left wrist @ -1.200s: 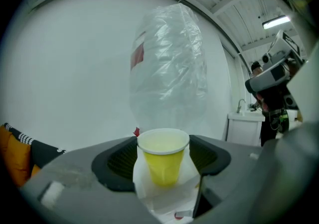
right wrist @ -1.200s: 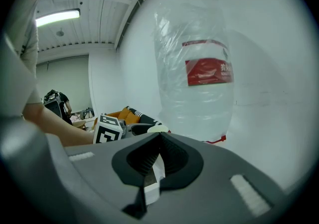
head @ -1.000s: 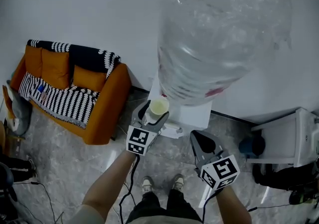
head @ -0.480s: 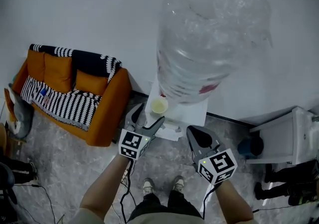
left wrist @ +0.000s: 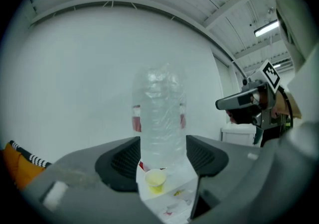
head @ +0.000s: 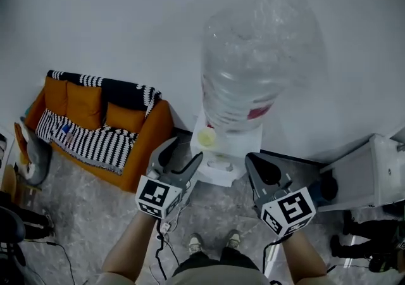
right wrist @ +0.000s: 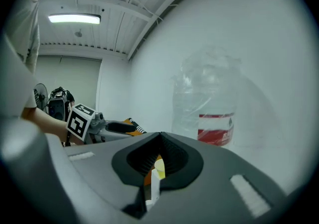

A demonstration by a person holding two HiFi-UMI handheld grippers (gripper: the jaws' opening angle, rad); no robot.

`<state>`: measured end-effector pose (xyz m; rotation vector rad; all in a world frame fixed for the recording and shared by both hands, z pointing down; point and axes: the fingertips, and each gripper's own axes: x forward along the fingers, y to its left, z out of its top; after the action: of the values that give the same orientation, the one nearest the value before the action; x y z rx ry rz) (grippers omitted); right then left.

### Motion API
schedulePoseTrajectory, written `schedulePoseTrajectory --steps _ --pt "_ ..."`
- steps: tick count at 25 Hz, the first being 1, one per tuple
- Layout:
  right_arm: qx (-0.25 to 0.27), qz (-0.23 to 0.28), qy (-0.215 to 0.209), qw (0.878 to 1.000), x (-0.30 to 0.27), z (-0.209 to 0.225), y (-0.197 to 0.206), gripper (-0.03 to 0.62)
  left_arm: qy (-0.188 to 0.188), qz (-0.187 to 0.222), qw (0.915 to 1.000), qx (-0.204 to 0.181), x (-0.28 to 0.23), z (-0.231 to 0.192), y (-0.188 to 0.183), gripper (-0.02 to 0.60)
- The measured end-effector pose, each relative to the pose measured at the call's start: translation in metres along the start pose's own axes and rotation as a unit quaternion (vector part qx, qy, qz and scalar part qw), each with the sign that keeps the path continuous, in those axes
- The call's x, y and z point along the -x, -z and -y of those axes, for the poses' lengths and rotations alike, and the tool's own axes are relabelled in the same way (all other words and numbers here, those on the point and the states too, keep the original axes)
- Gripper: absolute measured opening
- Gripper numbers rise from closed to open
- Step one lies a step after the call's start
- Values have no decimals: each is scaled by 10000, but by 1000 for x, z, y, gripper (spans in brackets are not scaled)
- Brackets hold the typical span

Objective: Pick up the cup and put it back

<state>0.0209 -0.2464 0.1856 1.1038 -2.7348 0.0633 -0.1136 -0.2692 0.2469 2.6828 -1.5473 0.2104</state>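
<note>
Head view, one cup (head: 206, 138), one water bottle (head: 253, 68), one sofa (head: 150, 141)

Grey, black-padded left gripper (head: 182, 151) and right gripper (head: 254, 160) each carry a white, black-marked cube (head: 155, 196); the left's jaws, empty, have just narrowed. Black cable (head: 166, 239), dark trousers (head: 209, 271), pale shoes (head: 197, 242).

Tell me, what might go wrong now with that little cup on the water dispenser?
1. The cup stands by an edge on top of the dispenser; a nudge could tip it off.
2. The left gripper, jaws apart and just closing with nothing between them, points at the cup; a slip forward might hit it.
3. The bottle crowds the cup, so a jaw could strike it.
</note>
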Motion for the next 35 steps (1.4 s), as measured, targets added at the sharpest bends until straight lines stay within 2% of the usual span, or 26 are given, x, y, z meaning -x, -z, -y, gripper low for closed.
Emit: schedulePoseTrajectory --steps 6,9,14,16,17,21,24,27,28,35 --pt "548 309 -203 9978 34 -26 -39 3 10 166 9999 -13 45 20 -45 259" --pt "535 477 -195 9972 53 -35 -53 3 -47 52 10000 -60 66 34 -52 222" --pt "500 736 -183 9959 80 -41 -69 3 -187 333 9988 -300 91 49 -68 158" --pt "504 787 -156 9955 90 -42 -73 3 -329 357 9985 -245 103 55 -74 123" --pt "449 810 -146 9956 95 -42 -74 3 -393 363 9983 -222 108 59 -77 103" --pt "303 879 -173 9955 113 -48 -76 3 -518 329 9976 -335 126 72 -81 93" --pt "363 882 -109 9954 120 -53 -74 3 -546 259 9974 -388 132 80 -81 34" --pt "295 842 -146 9959 124 -57 -69 3 -565 220 9974 -395 133 86 -81 24" --pt "284 818 -178 9961 125 -58 -66 3 -562 232 9974 -388 133 87 -82 3" --pt "113 737 -314 9967 129 -61 -56 3 -544 234 9974 -402 133 98 -87 2"
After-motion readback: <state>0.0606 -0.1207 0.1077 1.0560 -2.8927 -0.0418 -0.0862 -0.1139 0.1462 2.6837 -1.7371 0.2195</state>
